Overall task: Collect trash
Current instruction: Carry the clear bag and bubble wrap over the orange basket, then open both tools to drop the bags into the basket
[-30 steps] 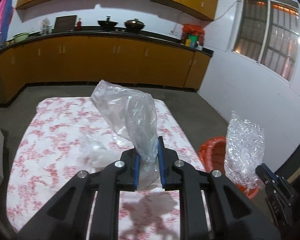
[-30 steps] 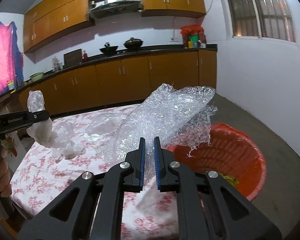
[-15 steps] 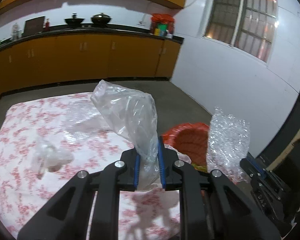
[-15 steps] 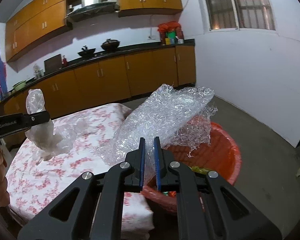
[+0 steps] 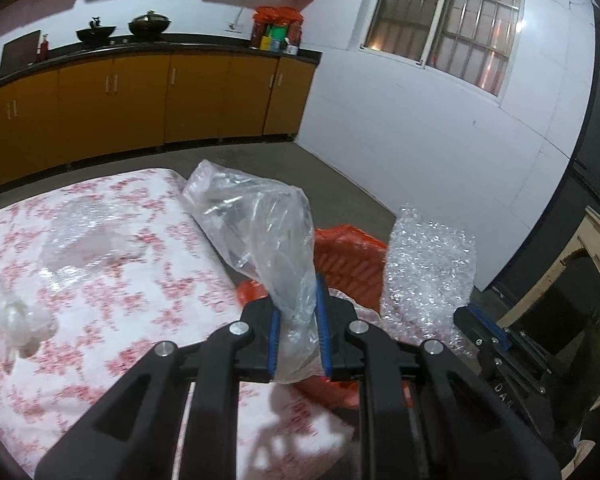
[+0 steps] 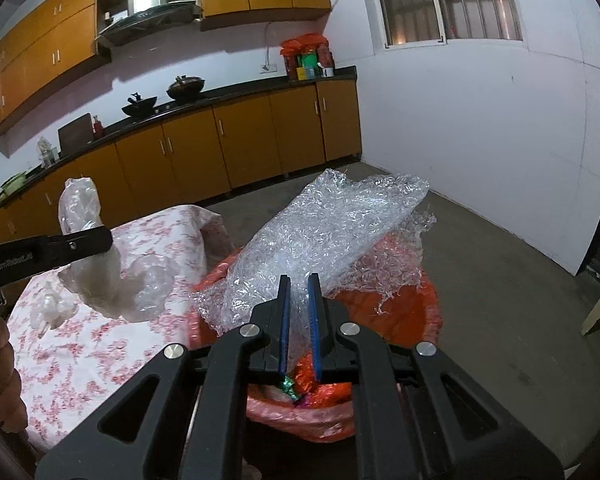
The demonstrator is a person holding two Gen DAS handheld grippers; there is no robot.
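Note:
My left gripper (image 5: 298, 284) is shut on a clear plastic bag (image 5: 260, 224), which stands up from the jaws at the table's right edge, close to the red basket (image 5: 348, 264). My right gripper (image 6: 298, 280) is shut on a sheet of bubble wrap (image 6: 332, 224) and holds it right over the red basket (image 6: 428, 312), which has colourful wrappers inside. From the right wrist view the left gripper (image 6: 100, 238) with its bag (image 6: 80, 208) shows at the left; in the left wrist view the bubble wrap (image 5: 428, 268) stands at the right.
A table with a red-flowered white cloth (image 5: 112, 304) carries more clear plastic (image 5: 84, 240) and a small crumpled piece (image 5: 16, 320). Orange cabinets (image 5: 140, 100) line the far wall. A bare grey floor (image 6: 512, 288) lies right of the basket. A hand (image 6: 0, 360) shows at the left edge.
Both grippers have swung right, from over the table toward the red basket, each keeping its grip. The bubble wrap now hangs over the basket and the bag has reached the table's right edge.

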